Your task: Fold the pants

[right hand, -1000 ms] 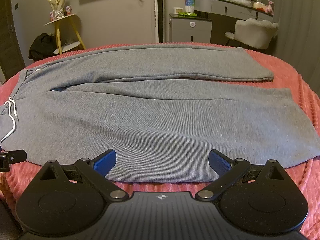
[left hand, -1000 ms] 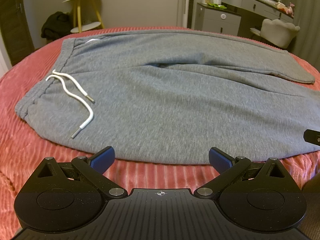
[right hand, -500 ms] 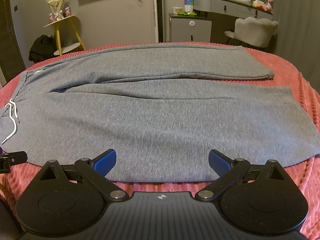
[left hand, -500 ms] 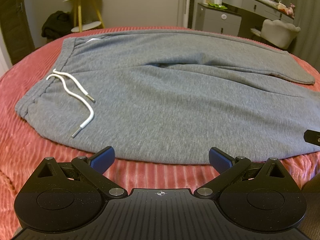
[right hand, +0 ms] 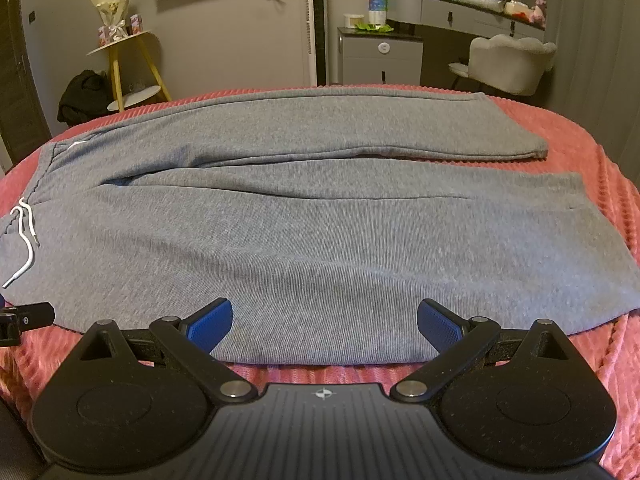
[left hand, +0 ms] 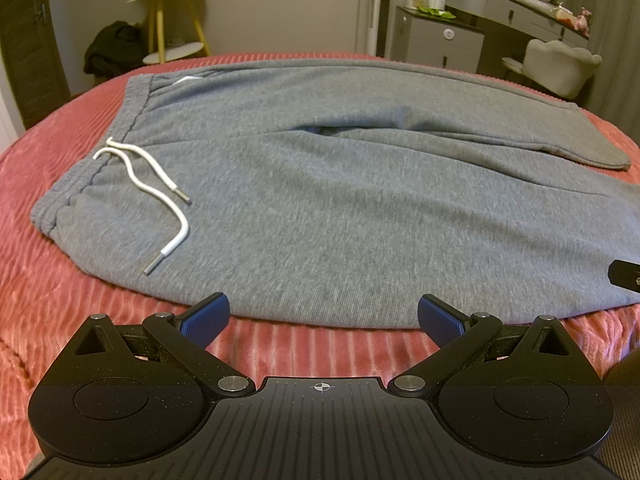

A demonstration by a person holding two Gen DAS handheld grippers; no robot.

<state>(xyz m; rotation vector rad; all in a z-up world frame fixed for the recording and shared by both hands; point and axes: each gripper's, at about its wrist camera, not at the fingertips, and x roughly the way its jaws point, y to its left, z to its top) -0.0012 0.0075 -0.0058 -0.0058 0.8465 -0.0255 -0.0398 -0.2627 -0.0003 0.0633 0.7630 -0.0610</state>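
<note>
Grey sweatpants (left hand: 340, 200) lie flat across a red ribbed bedspread (left hand: 60, 280), waistband at the left, both legs running right. A white drawstring (left hand: 160, 188) curls over the waist area. My left gripper (left hand: 322, 318) is open, hovering just short of the near hem edge by the waist end. The right gripper (right hand: 324, 320) is open too, its blue pads (right hand: 210, 324) over the near edge of the front leg (right hand: 320, 264). The far leg (right hand: 320, 128) lies parallel behind it. Neither gripper holds cloth.
Beyond the bed stand a yellow-legged side table (right hand: 128, 64), a dark bundle (right hand: 84, 96) on the floor, a grey cabinet (right hand: 380, 56), a pale chair (right hand: 508, 64) and a vanity desk (right hand: 460, 8). The bedspread (right hand: 600, 360) drops off at the right.
The right wrist view has crept slightly forward and left, showing more of the drawstring. The left gripper is almost still. Both stay open.
</note>
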